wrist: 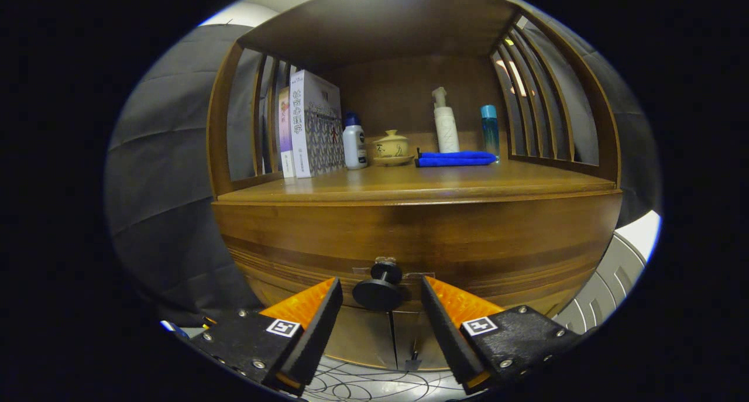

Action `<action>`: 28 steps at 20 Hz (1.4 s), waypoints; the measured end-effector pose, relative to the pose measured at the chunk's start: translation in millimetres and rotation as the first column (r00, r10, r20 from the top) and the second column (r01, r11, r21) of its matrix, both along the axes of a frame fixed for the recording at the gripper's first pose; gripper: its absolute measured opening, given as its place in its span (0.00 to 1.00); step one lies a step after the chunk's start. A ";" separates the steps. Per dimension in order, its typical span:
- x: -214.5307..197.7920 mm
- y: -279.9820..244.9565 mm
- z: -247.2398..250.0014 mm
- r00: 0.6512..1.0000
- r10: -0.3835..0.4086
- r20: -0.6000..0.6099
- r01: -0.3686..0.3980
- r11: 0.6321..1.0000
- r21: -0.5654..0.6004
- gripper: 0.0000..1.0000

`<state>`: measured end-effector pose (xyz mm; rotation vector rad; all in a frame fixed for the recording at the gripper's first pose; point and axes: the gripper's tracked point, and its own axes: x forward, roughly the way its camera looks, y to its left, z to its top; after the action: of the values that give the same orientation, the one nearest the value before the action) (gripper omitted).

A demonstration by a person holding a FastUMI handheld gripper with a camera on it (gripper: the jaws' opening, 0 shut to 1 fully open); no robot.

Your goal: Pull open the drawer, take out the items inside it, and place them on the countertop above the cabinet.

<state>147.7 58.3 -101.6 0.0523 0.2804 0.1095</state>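
While the drawer sits closed, the scene reads so:
Gripper [380, 294]: jaws spread wide, pressing on nothing.
Knob [380, 289]: black, round, between the two fingertips, touching neither.
Drawer [409, 238]: wooden front just beyond the fingers, flush with the cabinet.
Countertop [421, 186]: above the drawer, well beyond the jaws.
On it, far back: books [310, 127] to the left, white bottle [354, 141], yellow lidded pot [391, 146], folded blue cloth [455, 158], pump bottle [445, 123], blue bottle [490, 130].
Drawer contents: hidden, cannot tell.
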 end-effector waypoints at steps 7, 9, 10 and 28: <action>6.4 5.0 0.4 1.000 0.013 0.001 -0.013 1.000 0.009 0.42; 4.5 3.4 0.7 1.000 0.015 -0.009 -0.016 1.000 -0.009 0.37; 3.3 4.2 0.7 1.000 0.015 -0.012 -0.015 1.000 -0.010 0.37; -87.6 14.6 0.4 0.999 0.032 -0.011 -0.033 0.997 -0.073 0.36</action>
<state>60.1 72.8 -101.2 -0.0240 0.2947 0.1316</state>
